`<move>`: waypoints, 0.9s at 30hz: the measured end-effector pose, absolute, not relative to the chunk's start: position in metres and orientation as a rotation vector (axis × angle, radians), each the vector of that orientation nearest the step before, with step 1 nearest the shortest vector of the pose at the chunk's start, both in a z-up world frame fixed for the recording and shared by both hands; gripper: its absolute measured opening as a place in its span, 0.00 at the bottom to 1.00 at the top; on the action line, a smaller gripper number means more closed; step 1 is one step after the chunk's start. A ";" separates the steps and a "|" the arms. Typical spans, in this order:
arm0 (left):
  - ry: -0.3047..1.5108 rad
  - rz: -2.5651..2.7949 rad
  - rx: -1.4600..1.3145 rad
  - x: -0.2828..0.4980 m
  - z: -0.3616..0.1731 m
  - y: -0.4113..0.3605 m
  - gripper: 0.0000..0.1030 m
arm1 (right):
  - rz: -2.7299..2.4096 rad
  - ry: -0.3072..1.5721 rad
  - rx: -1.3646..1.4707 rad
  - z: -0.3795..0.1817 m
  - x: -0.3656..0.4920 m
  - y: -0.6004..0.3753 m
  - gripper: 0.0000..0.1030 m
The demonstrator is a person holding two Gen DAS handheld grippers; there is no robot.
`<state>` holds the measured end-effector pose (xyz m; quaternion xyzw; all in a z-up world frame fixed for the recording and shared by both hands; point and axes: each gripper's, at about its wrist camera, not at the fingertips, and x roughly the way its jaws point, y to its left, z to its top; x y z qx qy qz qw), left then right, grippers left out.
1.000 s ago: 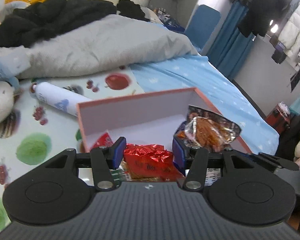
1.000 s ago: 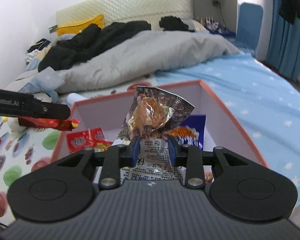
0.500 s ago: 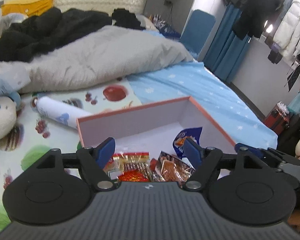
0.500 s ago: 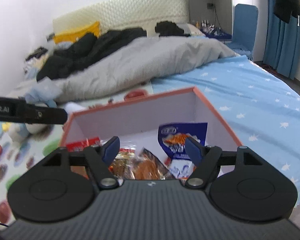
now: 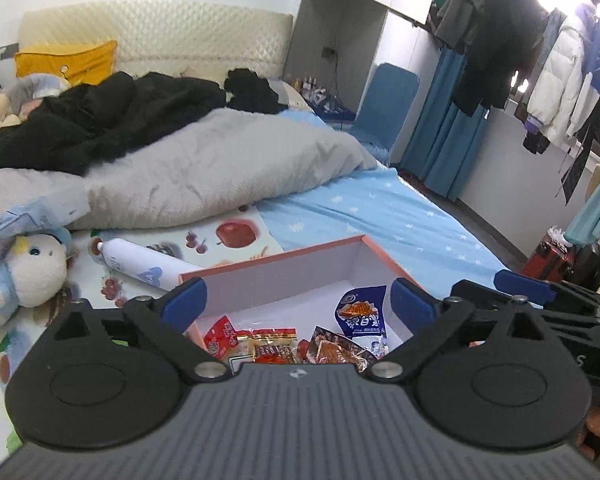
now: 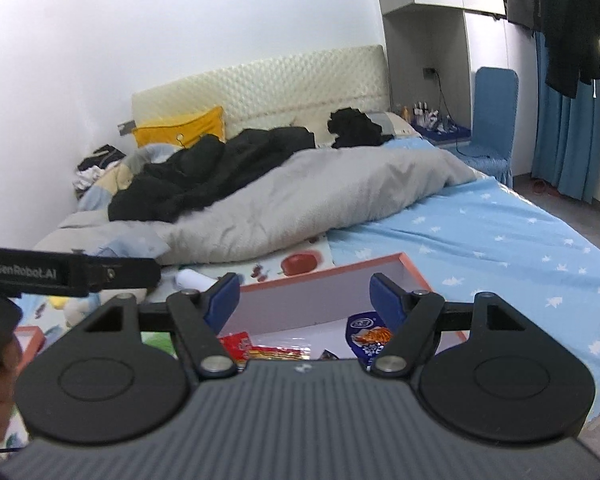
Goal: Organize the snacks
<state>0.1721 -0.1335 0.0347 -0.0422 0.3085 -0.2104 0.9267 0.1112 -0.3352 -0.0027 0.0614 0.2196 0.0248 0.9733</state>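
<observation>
An orange-rimmed box (image 5: 272,260) with a white inside lies on the bed. It holds several snack packets: a blue one (image 5: 360,316), red ones (image 5: 220,336) and a brown clear one (image 5: 332,350). My left gripper (image 5: 299,303) hangs above the box's near side, its jaws opening wide with nothing between them. My right gripper (image 6: 305,297) hovers over the same box (image 6: 328,266), open and empty, with the blue packet (image 6: 366,332) and a red packet (image 6: 236,344) below it. Each gripper shows at the edge of the other's view.
A white spray can (image 5: 140,266) and a plush toy (image 5: 24,272) lie left of the box on a fruit-print mat (image 5: 232,236). A grey blanket (image 5: 204,168) and black clothes are behind. Blue star sheet (image 5: 380,216) stretches to the right. An orange-edged lid (image 6: 30,336) lies at far left.
The left gripper let go of a red packet and the right one a brown clear packet; both packets now lie in the box. Both grippers opened and rose away from it.
</observation>
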 end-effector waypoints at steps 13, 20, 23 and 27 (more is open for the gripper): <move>0.616 -0.401 -0.098 0.120 0.030 -0.111 1.00 | 0.031 0.390 0.117 0.010 0.065 -0.318 0.72; 0.619 -0.388 -0.085 0.095 0.028 -0.105 1.00 | 0.039 0.438 0.148 -0.009 0.054 -0.310 0.72; 0.619 -0.370 -0.080 0.087 0.024 -0.102 1.00 | 0.036 0.458 0.140 -0.017 0.048 -0.306 0.72; 0.632 -0.356 -0.086 0.080 0.018 -0.099 1.00 | 0.026 0.483 0.135 -0.028 0.042 -0.301 0.71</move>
